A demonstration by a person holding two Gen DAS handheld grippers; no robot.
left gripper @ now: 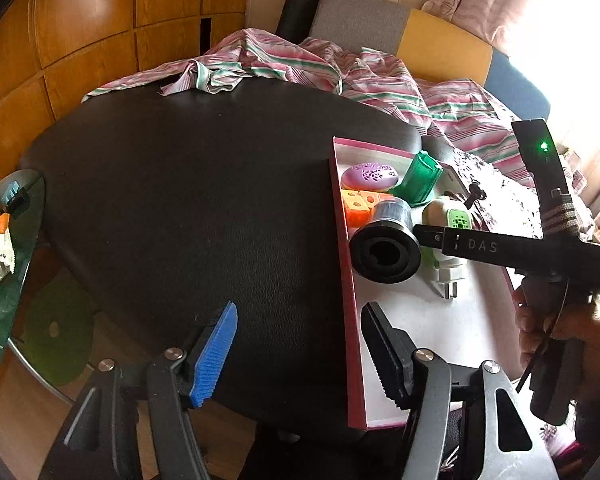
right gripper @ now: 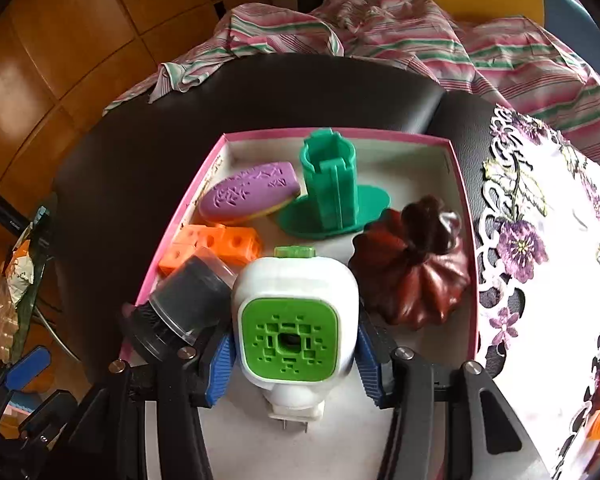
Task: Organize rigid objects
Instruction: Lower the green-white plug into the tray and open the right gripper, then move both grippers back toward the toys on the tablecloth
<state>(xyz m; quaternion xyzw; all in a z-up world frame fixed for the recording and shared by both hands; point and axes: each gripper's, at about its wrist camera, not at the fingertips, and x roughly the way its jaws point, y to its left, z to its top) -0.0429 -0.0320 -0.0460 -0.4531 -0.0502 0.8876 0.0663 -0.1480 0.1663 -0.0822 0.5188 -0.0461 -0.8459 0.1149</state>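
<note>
- Black padded table underneath everything, with a striped pink-and-green cloth bunched along its far edge and a white floral lace mat on the right.
- Pink-rimmed shallow box resting on the table's right part, white inside, holding the sorted pieces.
- Right gripper clamped on a white plug-in adapter, blue pads pressed against both of its sides, above the box's near end.
- Adapter's long axis roughly in line with the fingers: green perforated square face turned toward the camera, a green button at the far end, two metal prongs at the near end.
- Left gripper parted with nothing between blue pad and black pad, hovering over the table beside the box's left rim.
- Black-capped clear cylinder tilted over the box's near-left rim, just beside the adapter.
- Dark red ribbed pumpkin-shaped piece on the right of the box.
- Green upright holder on a round base at the back.
- Purple embossed oval in the back-left corner.
- Orange holed cubes in front of the oval.
</note>
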